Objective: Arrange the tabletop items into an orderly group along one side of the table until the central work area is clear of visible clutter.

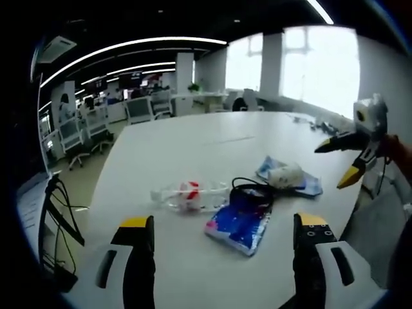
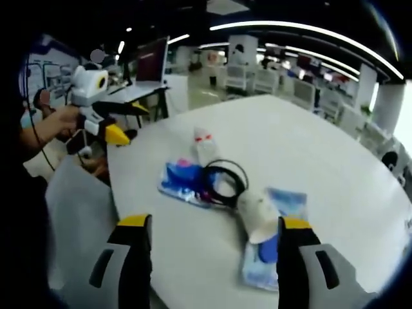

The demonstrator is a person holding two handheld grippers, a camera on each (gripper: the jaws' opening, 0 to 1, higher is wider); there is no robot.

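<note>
desk (image 1: pixel 193 154): big white rounded top, fills the middle of the left gripper view; in the right gripper view (image 2: pixel 322 148) it runs from centre to the right edge.
clutter group: sits near one edge of the desk, lower centre in both views, items touching or overlapping.
blue pouch (image 1: pixel 241 222): glossy blue with pink print, lying flat, centre-low in the left gripper view; left of centre in the right gripper view (image 2: pixel 180 180).
light blue packet (image 1: pixel 302 183): flat, right of the blue pouch; low centre-right in the right gripper view (image 2: pixel 273 254).
clear bottle (image 1: pixel 190 194): on its side, red-and-white label, left of the blue pouch; in the right gripper view (image 2: pixel 205 145) just above it.
black cable (image 1: pixel 251 190): loop lying over the top end of the blue pouch; frame centre in the right gripper view (image 2: pixel 225 180).
white crumpled object (image 1: pixel 283 174): resting on the light blue packet; (image 2: pixel 257 215) in the right gripper view. Can't tell what it is.
left claw (image 1: pixel 222 222): jaws wide apart, holding nothing, hovering at the bottom of the frame; seen upper left in the right gripper view (image 2: pixel 125 122), also apart.
right claw (image 2: pixel 209 222): jaws wide apart, nothing between them, above the clutter; seen at right in the left gripper view (image 1: pixel 344 161), tips apart.
hand (image 2: pixel 55 125): grips the left claw's handle, far left.
</note>
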